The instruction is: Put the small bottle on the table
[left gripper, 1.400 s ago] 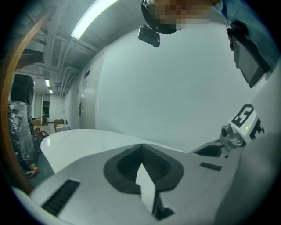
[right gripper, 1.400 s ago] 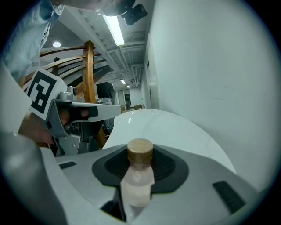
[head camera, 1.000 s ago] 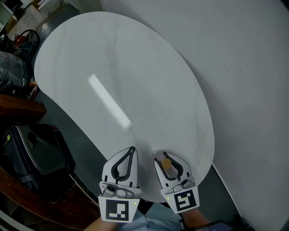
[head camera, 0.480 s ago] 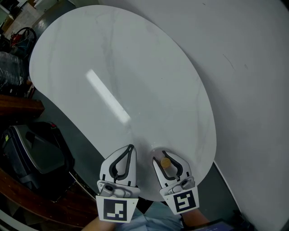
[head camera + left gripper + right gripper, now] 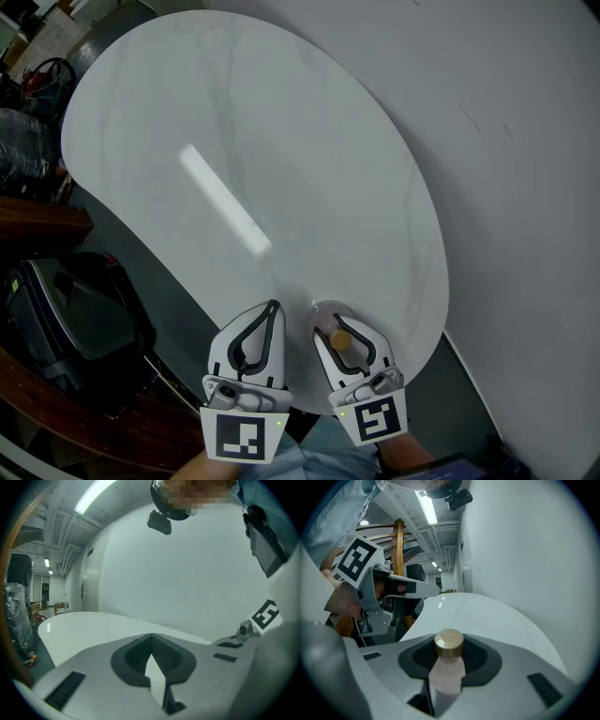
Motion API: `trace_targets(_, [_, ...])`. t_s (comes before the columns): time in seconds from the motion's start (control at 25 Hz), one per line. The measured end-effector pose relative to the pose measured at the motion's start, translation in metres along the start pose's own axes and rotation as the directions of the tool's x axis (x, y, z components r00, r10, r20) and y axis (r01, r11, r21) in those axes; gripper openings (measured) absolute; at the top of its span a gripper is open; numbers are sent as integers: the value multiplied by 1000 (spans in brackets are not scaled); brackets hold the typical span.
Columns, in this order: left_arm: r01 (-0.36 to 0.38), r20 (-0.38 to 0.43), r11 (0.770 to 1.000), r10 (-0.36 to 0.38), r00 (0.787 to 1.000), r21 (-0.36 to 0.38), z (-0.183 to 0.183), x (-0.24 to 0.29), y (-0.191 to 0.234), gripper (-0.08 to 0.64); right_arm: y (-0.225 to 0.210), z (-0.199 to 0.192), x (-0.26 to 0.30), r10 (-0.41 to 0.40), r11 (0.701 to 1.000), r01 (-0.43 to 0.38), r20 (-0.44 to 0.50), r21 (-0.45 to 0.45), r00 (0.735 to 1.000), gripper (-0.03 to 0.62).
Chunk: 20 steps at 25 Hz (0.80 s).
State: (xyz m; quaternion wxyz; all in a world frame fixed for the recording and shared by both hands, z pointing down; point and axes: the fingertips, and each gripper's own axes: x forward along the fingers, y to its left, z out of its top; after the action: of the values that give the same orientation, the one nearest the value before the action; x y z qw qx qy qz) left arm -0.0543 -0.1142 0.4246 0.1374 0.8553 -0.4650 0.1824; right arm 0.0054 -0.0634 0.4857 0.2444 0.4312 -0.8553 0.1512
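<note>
Right gripper (image 5: pixel 339 330) pinching a small pale pink bottle (image 5: pixel 448 670) with a gold cap (image 5: pixel 449 643), held over the near right end of the white oval table (image 5: pixel 281 122), left gripper (image 5: pixel 271 311) just beside it on the left, jaws pressed together, nothing between them

a black case (image 5: pixel 80 323) lies on the dark floor (image 5: pixel 173 319). just beyond the case there is a brown wooden board (image 5: pixel 37 225). further beyond the case lies a bundle wrapped in clear plastic (image 5: pixel 23 150), and still further some red and black cables (image 5: pixel 47 80). on the near side of the case runs a curved brown wooden rim (image 5: pixel 103 427). well apart from the case, on the right, stands a plain white wall (image 5: pixel 534 187). long ceiling lamps (image 5: pixel 429 506) shine high over the case.
</note>
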Motion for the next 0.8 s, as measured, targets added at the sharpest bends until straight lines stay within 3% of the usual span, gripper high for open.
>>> trace_targets(0.12, [-7,6,1000,7,1000,5,1,0,0,0,3,-7,1,10,999,-12,-47,-39,999,124])
trace_targets(0.56, [-26,24,1000,26,999,12,5,-14,1,0,6,4,2,12,997,-12,-8,-76,1000,161])
trace_targets(0.64, [-33,36,999,33,999,14,8,-19,2,0,4,18,-1,-2,999,5,61,-50,998,166])
trace_targets(0.68, [-40,46,999,39,998,11,11,-22,2,0,1,32,-3,-27,1000,28,144,-3,989,167])
trace_targets(0.8, [-64,85,998,64,994,0,22,-29,3,0,-8,73,-11,-108,990,66,365,128,925,167])
